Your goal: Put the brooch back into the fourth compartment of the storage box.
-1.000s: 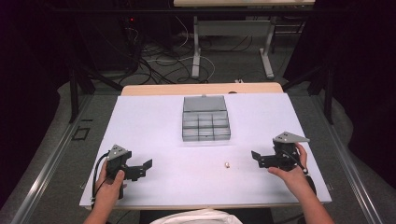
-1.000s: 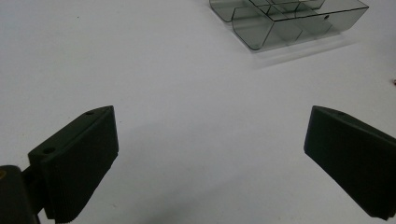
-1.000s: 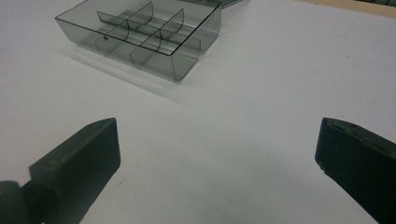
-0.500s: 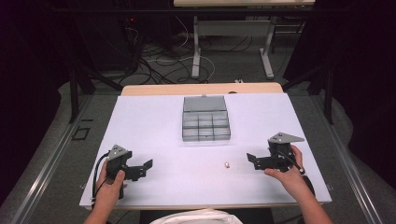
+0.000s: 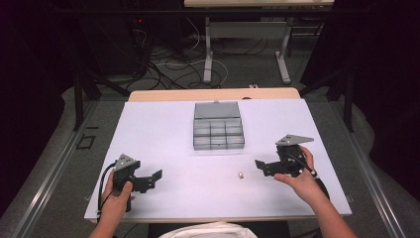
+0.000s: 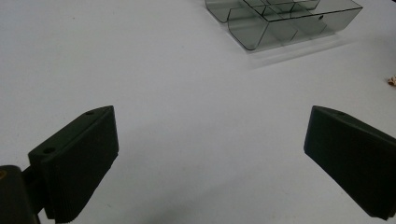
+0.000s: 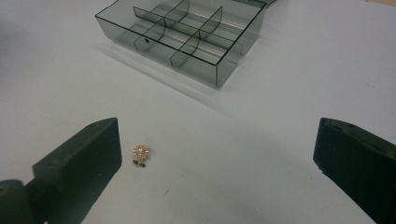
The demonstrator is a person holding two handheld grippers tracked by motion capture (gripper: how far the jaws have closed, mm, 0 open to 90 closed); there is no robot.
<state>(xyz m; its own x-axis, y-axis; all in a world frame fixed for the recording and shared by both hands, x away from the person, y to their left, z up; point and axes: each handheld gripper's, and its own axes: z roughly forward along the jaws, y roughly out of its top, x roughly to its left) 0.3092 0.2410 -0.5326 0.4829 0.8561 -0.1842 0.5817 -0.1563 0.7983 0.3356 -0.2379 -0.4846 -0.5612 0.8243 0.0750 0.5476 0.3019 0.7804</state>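
Counter [image 5: 163, 129]: white, broad, bare around my work. Its smooth face is my main risk; the piece I am after could skid ahead of a jaw instead of being caught.

Compartment box [image 5: 218, 133]: smoked clear plastic, lid open, divided into cells, standing at the middle of the counter, well apart from both of my tools.

Left tool [image 5: 148, 179]: jaws spread wide, holding and touching nothing, parked near the counter's front-left.

Right tool [image 5: 263, 167]: jaws spread wide, empty, pointed at the brooch; in the right gripper view one jaw stands just beside it, so my aim is off-centre and closing now would likely knock it aside.

Brooch [image 7: 140, 153]: tiny, gold, flower-shaped, lying flat on the counter in front of the box, hard to pinch.
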